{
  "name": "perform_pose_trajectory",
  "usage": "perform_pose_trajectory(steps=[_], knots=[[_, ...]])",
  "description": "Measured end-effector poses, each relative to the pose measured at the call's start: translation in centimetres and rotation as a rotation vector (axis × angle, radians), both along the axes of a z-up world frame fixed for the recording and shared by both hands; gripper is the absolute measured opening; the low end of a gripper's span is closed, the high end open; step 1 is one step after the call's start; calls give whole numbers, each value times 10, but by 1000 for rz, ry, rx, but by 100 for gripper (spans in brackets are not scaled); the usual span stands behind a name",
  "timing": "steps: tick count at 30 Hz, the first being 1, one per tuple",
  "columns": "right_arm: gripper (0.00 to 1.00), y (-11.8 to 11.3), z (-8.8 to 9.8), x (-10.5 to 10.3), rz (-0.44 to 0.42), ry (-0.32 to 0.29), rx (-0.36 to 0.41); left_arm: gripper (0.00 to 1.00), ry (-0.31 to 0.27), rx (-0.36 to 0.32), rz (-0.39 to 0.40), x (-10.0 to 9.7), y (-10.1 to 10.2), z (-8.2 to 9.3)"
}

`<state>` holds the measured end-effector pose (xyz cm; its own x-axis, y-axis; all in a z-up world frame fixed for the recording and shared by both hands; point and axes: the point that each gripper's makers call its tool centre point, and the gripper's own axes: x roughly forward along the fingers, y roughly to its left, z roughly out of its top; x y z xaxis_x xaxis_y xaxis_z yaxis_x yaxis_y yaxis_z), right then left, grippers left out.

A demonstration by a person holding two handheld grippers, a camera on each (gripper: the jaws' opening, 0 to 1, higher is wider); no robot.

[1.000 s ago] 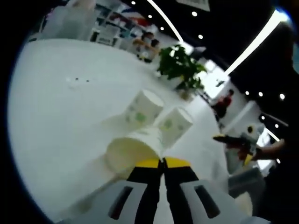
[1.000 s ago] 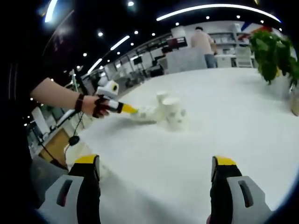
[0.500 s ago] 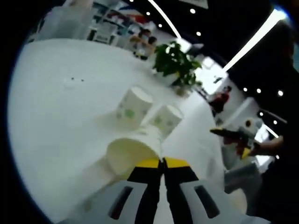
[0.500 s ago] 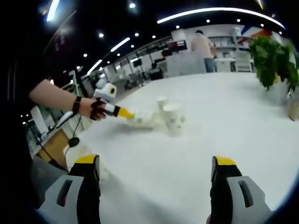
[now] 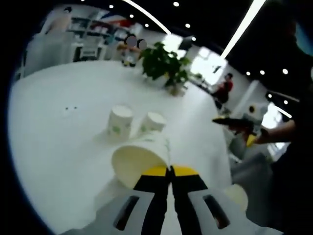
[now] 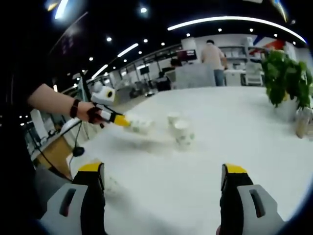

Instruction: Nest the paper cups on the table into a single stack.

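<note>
In the left gripper view, our left gripper (image 5: 170, 172) has its yellow-tipped jaws pressed together on the rim of a paper cup (image 5: 141, 159). The held cup lies tilted, its open mouth turned back toward the camera and to the left, its base pointing forward along the jaws. Straight ahead of that base, a little beyond it, two more cups stand upside down on the white table (image 5: 58, 142): the left standing cup (image 5: 119, 123) and the right standing cup (image 5: 152, 122), side by side and close together. So the held cup's long axis runs roughly toward that pair, though its mouth faces away from them; we judge it must be turned mouth-down before it can drop over either one. Off to the right, well apart, the right gripper (image 5: 229, 122) hangs above the table edge, with a potted plant (image 5: 164, 63) farther off.

In the right gripper view, our right gripper (image 6: 163, 174) stands wide open, holding nothing. The two standing cups sit far ahead of it, near the centre. The left gripper comes in from the left with its cup, held by a hand (image 6: 93, 111) on a level forearm. The left side is clearly nearer the pair.
</note>
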<state>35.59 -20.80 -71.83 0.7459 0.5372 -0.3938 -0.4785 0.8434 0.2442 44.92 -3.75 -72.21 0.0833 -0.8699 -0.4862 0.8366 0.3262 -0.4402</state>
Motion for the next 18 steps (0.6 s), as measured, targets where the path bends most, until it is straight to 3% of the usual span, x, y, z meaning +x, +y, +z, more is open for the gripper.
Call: perform_pose_trajectory(steps=[4, 11, 18], knots=[[98, 2, 7, -5, 1, -17, -7, 0, -49, 37, -47, -11, 8, 13], [97, 4, 14, -8, -3, -31, -36, 0, -65, 29, -105, -29, 5, 41], [97, 13, 27, -14, 4, -48, -56, 0, -198, 43, -192, -37, 8, 71]])
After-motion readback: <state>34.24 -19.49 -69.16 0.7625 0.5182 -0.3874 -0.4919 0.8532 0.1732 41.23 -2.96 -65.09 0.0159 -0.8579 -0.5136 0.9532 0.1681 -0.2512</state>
